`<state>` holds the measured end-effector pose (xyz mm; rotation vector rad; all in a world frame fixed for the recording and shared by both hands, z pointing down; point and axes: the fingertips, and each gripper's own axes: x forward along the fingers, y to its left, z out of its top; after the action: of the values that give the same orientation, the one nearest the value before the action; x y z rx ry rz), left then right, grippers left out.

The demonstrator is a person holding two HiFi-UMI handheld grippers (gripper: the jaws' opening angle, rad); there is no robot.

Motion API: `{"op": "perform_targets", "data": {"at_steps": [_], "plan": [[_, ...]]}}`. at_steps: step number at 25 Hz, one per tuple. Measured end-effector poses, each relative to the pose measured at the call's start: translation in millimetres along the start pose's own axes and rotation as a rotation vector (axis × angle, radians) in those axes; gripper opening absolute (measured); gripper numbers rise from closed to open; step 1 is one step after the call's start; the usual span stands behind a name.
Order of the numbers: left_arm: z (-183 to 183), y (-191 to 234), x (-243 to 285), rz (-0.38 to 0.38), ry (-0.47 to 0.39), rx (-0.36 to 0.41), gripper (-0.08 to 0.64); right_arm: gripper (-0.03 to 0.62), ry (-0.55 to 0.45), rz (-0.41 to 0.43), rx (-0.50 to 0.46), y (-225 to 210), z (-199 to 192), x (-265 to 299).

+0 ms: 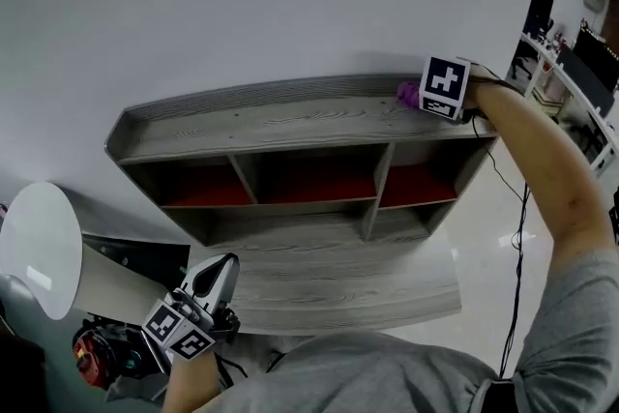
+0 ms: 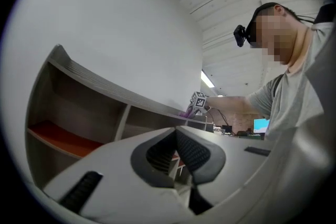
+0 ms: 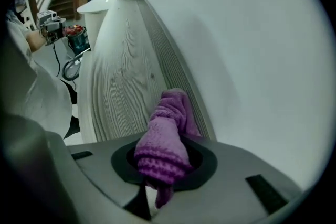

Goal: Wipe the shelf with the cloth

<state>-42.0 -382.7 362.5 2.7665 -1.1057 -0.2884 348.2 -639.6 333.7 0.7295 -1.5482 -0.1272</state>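
Left tongs [image 2: 175,132] closed, empty; right tongs [image 3: 164,168] clamp purple cloth [image 3: 169,126] on shelf top [image 1: 280,121].

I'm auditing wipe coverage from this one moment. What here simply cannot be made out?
Right gripper view: whether the cloth touches the shelf, covered by the cloth's own bulk and the body of the right gripper.
Head view: most of the cloth, behind the right gripper's marker cube.
Left gripper view: the shelf's lower right part, behind the left gripper, jaws shut.
All views: dust on the shelf, too small to see.
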Motion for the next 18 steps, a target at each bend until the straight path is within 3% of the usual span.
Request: {"op": "perform_targets", "data": {"at_steps": [7,10,12,13,15,18], "plan": [[1,-13,25,-0.009,-0.002,-0.005,0.012,0.087,0.417,-0.079,-0.035,-37,-120,4],[1,3,10,0.011,-0.017,-0.008,0.012,0.086,0.422,-0.058,0.0,-40,-121,4],[1,21,-10,0.018,-0.02,-0.016,0.012,0.084,0.298,-0.028,0.046,-32,-90,-10],[2,33,-23,0.022,-0.023,-0.021,0.012,0.084,0.181,-0.001,0.071,-21,-55,-26],[7,60,-52,0.029,-0.033,-0.027,0.012,0.086,-0.116,0.083,0.085,18,44,-66],[19,104,-106,0.052,-0.045,-0.028,0.012,0.087,-0.486,0.207,-0.01,99,223,-114]]}}
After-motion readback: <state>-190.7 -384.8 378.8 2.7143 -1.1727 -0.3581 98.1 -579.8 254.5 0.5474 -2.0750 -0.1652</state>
